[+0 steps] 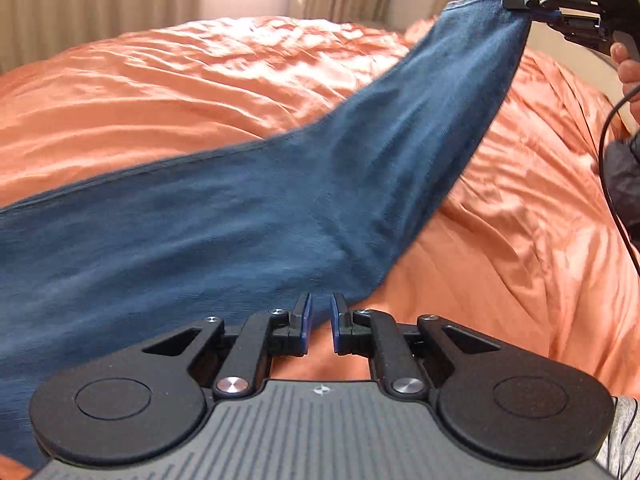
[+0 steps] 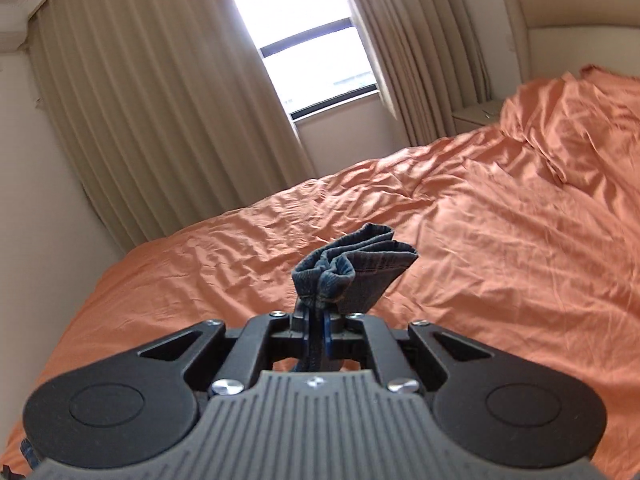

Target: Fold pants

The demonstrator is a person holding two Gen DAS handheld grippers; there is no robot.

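The blue denim pants (image 1: 248,216) stretch from the lower left up to the top right over the orange bed. My right gripper (image 1: 524,3) is shut on the hem end and holds it lifted high; in the right wrist view the bunched hem (image 2: 352,272) sticks out past that gripper (image 2: 318,320). My left gripper (image 1: 320,316) sits low at the near edge of the pants, its jaws a narrow gap apart with nothing between them.
The orange bedspread (image 1: 160,92) covers the whole bed, with a pillow (image 2: 592,120) under it at the head. Beige curtains (image 2: 152,112) and a window (image 2: 312,48) stand behind. A cable (image 1: 612,184) hangs by the person's hand at right.
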